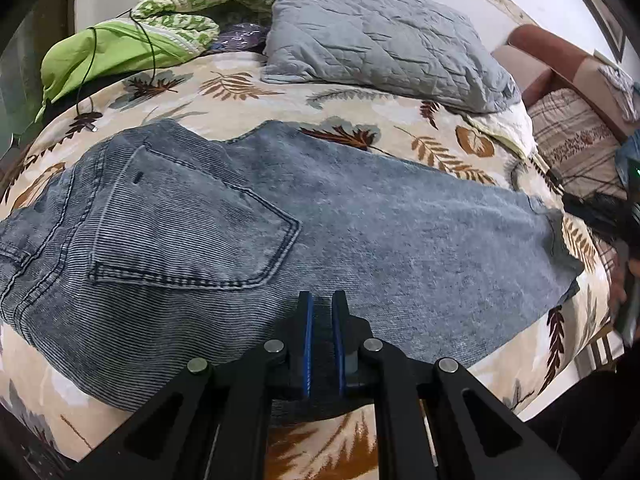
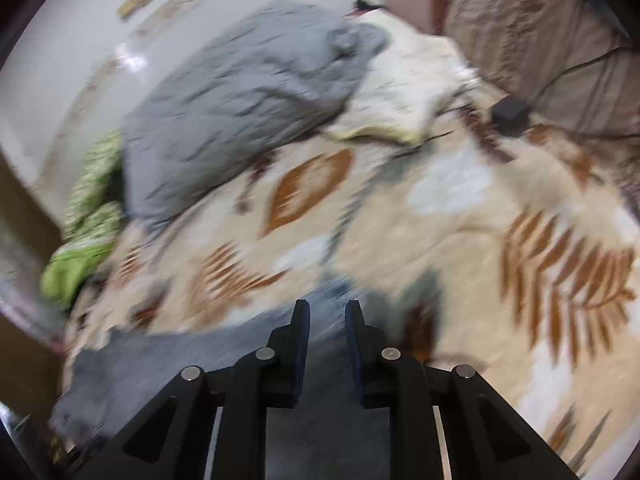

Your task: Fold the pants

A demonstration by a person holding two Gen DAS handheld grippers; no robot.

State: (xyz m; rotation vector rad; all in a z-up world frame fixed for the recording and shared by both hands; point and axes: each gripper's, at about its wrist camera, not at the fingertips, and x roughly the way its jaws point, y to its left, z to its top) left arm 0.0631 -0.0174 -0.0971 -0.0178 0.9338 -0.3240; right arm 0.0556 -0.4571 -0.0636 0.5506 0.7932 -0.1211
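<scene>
Left gripper (image 1: 322, 300): jaws drawn close, pinching the near edge of the jeans (image 1: 280, 232); right gripper (image 2: 327, 312): jaws narrowed on denim at the hem end, view blurred. The jeans lie flat on the leaf-print bedspread (image 1: 280, 92), long axis running left to right, waistband left, hem right; the fold therefore likely carries hem toward waistband. Farther back lies a grey pillow (image 1: 372, 36).

The pants (image 1: 280, 232) are spread across the bedspread (image 1: 400, 120), with a pillow (image 1: 380, 40) lying behind them.
</scene>
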